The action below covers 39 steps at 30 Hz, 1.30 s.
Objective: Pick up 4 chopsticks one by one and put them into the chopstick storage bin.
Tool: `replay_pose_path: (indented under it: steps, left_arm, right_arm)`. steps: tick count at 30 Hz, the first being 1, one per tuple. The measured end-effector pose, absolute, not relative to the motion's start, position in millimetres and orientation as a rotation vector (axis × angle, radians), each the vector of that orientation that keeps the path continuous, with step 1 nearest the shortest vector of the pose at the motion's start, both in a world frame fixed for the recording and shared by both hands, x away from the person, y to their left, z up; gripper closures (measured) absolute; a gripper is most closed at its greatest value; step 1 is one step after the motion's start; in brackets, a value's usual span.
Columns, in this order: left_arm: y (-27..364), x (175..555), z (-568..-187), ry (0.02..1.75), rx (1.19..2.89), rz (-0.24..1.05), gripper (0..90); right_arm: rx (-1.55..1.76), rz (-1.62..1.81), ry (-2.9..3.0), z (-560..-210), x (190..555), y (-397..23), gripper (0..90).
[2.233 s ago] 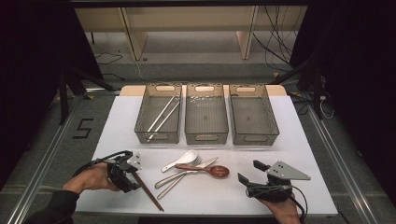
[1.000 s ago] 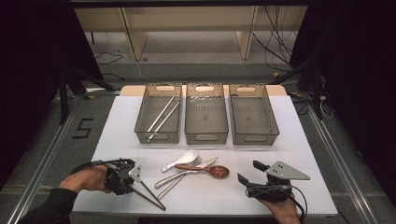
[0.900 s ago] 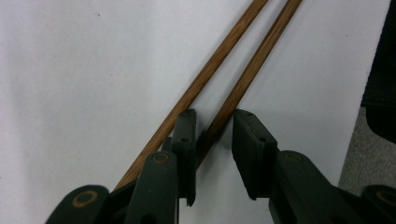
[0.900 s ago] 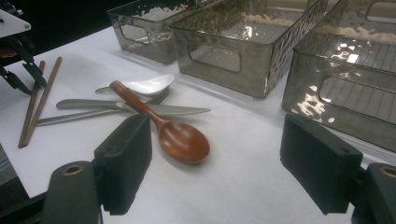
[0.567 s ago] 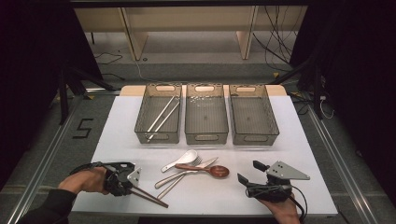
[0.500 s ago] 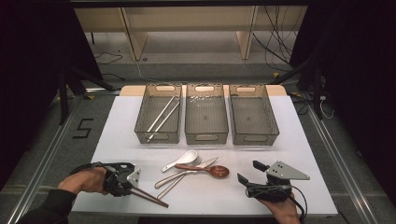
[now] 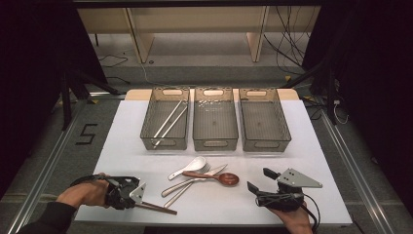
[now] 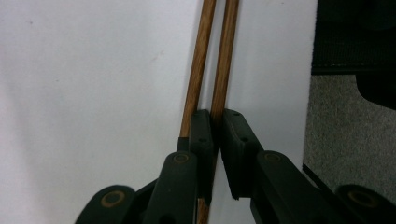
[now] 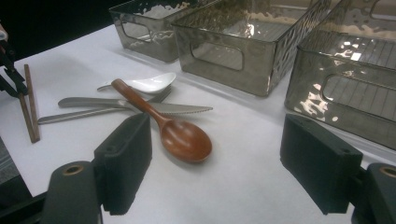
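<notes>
- Two wooden chopsticks [image 8: 212, 60] at the near left edge of the white table [image 7: 126, 126], lying flatter than 2.2 seconds back, tips swung right; left hand drawn slightly nearer the edge
- Left gripper [image 8: 216, 128] just closing, now pinching one stick between its pads; other stick just outside one jaw
- Right gripper [image 9: 215, 158] spread wide, unmoved, empty; brown spoon [image 9: 180, 135] just ahead
- Floor marking "5" [image 7: 86, 133] left of the left gripper

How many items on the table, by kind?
Bins: 3
Wooden chopsticks: 2, pinched by the left gripper
Metal chopsticks: 2
Spoons: 2
Knife: 1
Fork: 1
Total: 11
</notes>
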State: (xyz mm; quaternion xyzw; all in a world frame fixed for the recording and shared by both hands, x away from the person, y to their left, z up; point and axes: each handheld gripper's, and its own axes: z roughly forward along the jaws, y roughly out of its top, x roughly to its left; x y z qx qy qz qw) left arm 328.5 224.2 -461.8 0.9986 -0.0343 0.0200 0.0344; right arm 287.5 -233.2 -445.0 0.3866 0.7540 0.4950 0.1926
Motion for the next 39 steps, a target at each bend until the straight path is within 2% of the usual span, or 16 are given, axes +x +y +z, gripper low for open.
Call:
replay_pose_path:
  steps: [20, 39]
  left_arm:
    - [226.3, 325.2, -461.3, -0.147, 3.048, 0.025, 84.2]
    - [221.5, 320.2, -455.3, -0.165, 2.986, 0.041, 84.3]
  right_arm:
    - [1.086, 1.388, 2.118, -445.2, 287.9, -233.2, 25.9]
    - [1.086, 1.387, 2.118, -445.3, 288.1, -233.7, 25.9]
